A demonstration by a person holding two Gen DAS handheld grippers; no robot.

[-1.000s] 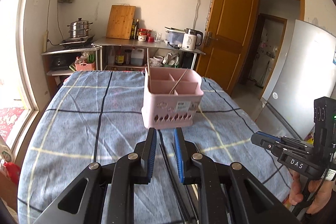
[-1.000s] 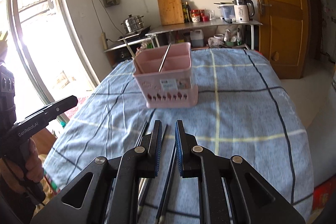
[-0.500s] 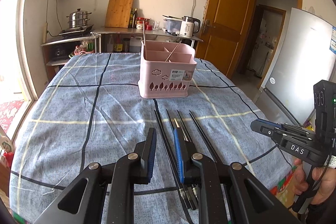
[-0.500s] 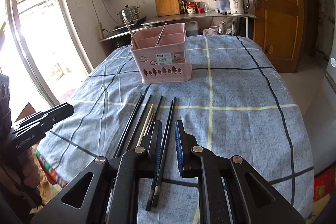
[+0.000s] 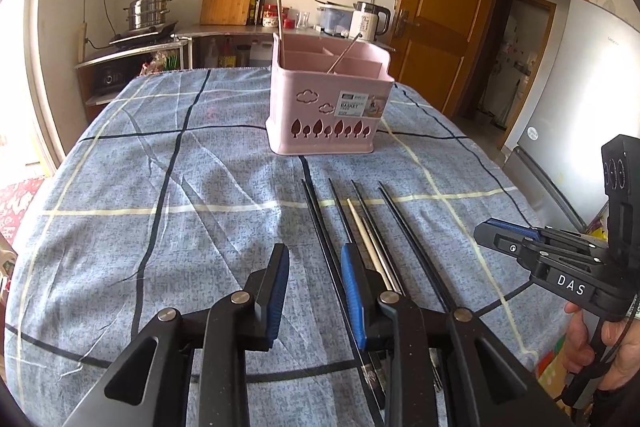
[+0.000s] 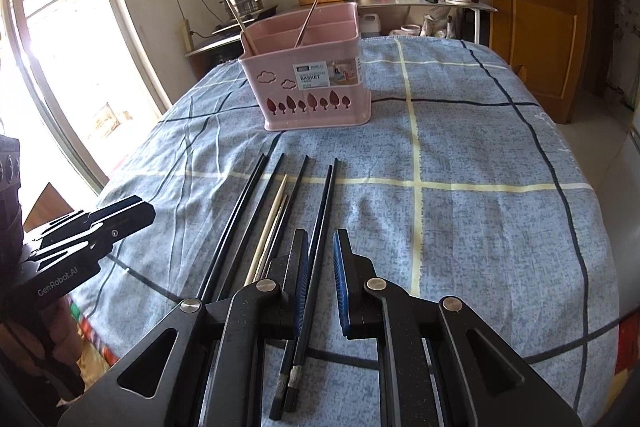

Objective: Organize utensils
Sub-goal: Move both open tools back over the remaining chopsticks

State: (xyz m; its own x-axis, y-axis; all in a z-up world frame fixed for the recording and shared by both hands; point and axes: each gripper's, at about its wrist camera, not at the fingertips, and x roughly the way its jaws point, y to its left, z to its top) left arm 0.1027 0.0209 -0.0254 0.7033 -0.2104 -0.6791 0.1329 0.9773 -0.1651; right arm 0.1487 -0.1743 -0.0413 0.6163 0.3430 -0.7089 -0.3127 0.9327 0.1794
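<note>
Left gripper (image 5: 314, 281) opening — right gripper (image 6: 320, 277) narrowly parted.

Table, blue checked cloth (image 5: 192, 187): pink basket (image 5: 328, 115), chopsticks (image 5: 384, 223) before it.

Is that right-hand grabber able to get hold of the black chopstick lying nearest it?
Probably yes. The right gripper hangs just above the black chopstick, which lines up with the gap between its jaws. Nothing covers it on the tablecloth, though the neighbouring chopstick lies close.
</note>
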